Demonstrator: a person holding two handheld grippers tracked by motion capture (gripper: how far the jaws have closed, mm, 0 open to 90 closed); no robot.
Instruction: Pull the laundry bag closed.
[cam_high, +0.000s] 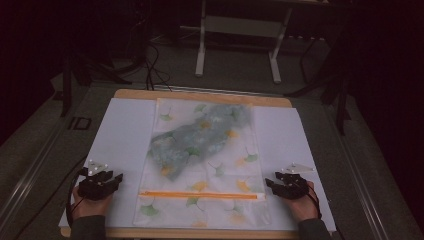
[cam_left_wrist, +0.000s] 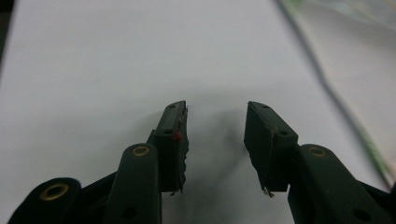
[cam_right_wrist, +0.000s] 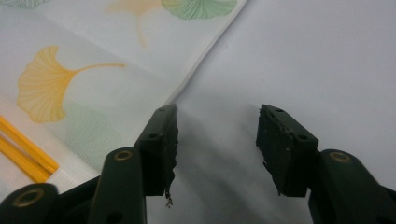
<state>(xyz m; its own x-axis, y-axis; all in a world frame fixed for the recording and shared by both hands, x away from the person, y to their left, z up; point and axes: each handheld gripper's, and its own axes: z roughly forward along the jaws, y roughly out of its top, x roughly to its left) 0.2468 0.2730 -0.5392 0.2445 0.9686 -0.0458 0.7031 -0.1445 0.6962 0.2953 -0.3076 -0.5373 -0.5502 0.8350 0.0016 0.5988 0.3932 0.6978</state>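
A translucent bag (cam_high: 202, 165) printed with ginkgo leaves lies flat in the middle of the table, an orange zip strip (cam_high: 199, 195) across its near end. A grey-green cloth (cam_high: 197, 137) shows through its far half. My left gripper (cam_high: 119, 178) rests on the white sheet left of the bag, jaws open and empty (cam_left_wrist: 216, 122). On the other side, my right gripper (cam_high: 267, 184) sits at the bag's right edge (cam_right_wrist: 196, 74), its jaws open with nothing between them (cam_right_wrist: 217, 122); the left jaw is close beside that edge.
A white sheet (cam_high: 122, 135) covers the wooden table (cam_high: 200, 94), whose near edge runs by my hands. Beyond the table stand a white frame (cam_high: 237, 35), cables (cam_high: 152, 65) and dark stands on the floor.
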